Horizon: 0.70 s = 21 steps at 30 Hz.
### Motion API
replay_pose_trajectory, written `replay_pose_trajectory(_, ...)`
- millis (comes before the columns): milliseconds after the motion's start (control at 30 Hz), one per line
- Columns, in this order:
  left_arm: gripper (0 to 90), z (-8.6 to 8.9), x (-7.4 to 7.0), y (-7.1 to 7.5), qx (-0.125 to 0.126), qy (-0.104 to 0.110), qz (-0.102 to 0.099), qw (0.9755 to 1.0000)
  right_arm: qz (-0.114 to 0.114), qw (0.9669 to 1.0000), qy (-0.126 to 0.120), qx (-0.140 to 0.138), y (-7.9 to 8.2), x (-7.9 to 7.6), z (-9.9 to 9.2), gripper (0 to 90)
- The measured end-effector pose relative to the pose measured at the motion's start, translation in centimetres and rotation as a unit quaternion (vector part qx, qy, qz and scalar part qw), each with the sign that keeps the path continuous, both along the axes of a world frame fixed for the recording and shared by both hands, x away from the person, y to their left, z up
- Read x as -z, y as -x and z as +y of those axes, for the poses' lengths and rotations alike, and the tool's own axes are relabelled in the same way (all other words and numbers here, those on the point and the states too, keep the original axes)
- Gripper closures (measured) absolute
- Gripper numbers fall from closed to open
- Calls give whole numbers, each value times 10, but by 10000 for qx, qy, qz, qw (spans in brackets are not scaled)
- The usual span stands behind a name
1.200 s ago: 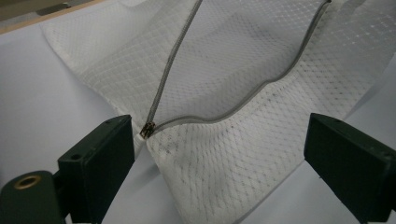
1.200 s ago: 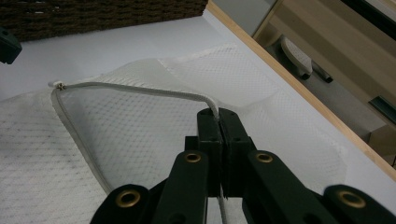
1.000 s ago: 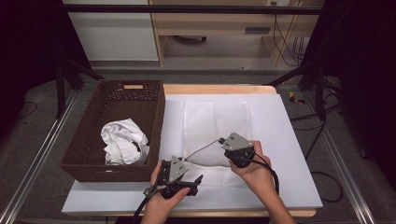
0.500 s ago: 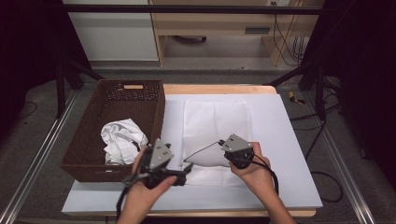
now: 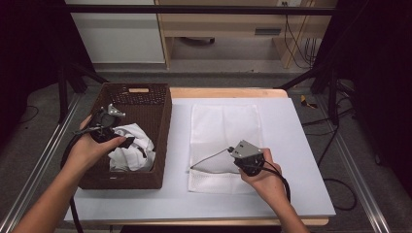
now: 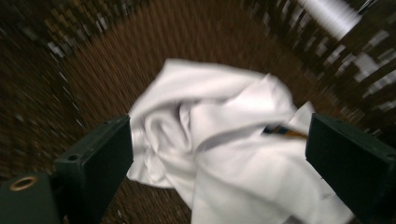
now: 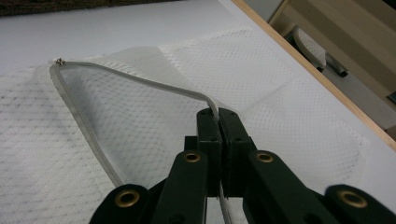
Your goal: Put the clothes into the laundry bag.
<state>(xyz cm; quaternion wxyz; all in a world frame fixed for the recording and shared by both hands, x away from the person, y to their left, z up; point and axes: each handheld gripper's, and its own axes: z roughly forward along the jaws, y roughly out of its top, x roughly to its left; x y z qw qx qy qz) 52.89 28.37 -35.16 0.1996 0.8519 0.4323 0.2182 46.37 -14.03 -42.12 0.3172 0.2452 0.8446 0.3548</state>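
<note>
Jaws of the left gripper stand wide over the crumpled white garment in the wicker basket; close on a thick fold, while the right gripper pinches the mesh laundry bag's zipper edge open

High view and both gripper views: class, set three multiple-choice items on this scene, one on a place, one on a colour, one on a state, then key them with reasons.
1. Where does the crumpled cloth lie?
A in the basket
B on the mesh bag
C on the floor

2. What colour is the basket?
A white
B dark brown
C blue

3. How do the right gripper's jaws stand?
A wide open
B shut on nothing
C shut on the bag's zip edge

Key:
1 A, wicker walls surround the cloth.
2 B, its weave is dark brown.
3 C, the edge runs between the closed jaws, lifted off the table.
</note>
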Motion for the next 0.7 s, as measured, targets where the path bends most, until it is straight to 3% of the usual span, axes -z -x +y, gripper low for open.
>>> replay_pose_trajectory(200,83,12,37,-16,-8,-123,575,9983,17,10000,-7,-2,-2,1,-1,886)
replay_pose_trajectory(267,68,13,44,-20,-72,-133,605,9981,45,10000,6,0,-2,1,-1,885)
replay_pose_trajectory(400,57,19,50,-26,-309,170,673,9971,50,10000,24,-28,-2,2,0,885)
replay_pose_trajectory(567,46,23,62,-36,-473,29,826,9955,33,10000,50,-57,-2,2,1,884)
replay_pose_trajectory(667,36,24,67,-44,-570,-59,736,9956,42,10000,44,-58,-1,1,0,884)
replay_pose_trajectory(700,28,25,71,-49,-645,-107,791,9947,45,10000,44,-58,-2,2,0,884)
